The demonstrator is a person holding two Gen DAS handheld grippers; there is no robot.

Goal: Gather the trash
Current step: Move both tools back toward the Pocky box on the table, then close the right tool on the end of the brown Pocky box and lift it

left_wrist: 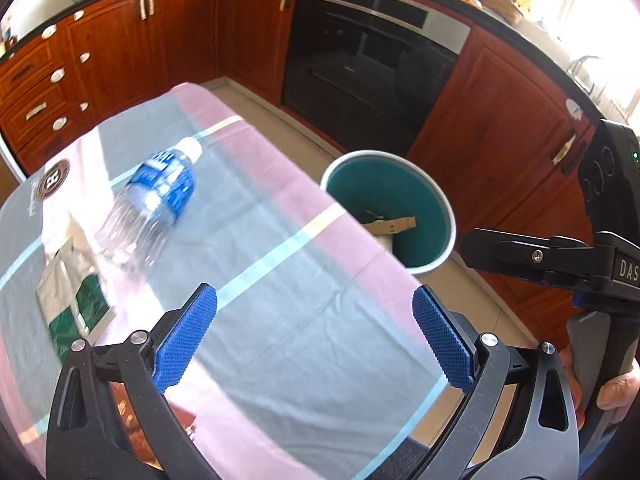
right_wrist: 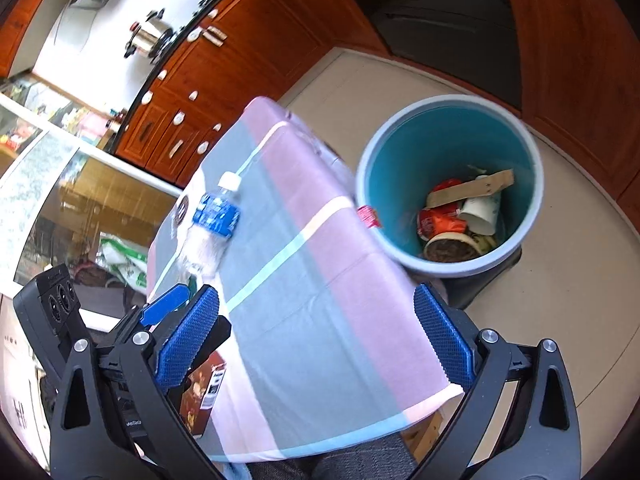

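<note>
A clear plastic bottle [left_wrist: 154, 196] with a blue label and white cap lies on its side on the pink and grey tablecloth [left_wrist: 280, 300]; it also shows in the right wrist view [right_wrist: 212, 220]. A white and green packet [left_wrist: 72, 296] lies at the table's left edge. A teal bin [left_wrist: 424, 184] stands on the floor beside the table's right side; in the right wrist view the bin [right_wrist: 400, 152] holds cups, cardboard and wrappers. My left gripper [left_wrist: 316, 332] is open and empty above the table. My right gripper [right_wrist: 316, 332] is open and empty, above the table's near end.
A small red wrapper [right_wrist: 369, 216] sits at the table edge by the bin. A dark box [right_wrist: 204, 392] lies at the near left. Wooden cabinets [left_wrist: 180, 36] and a black oven [left_wrist: 360, 64] stand beyond the tiled floor [right_wrist: 560, 300].
</note>
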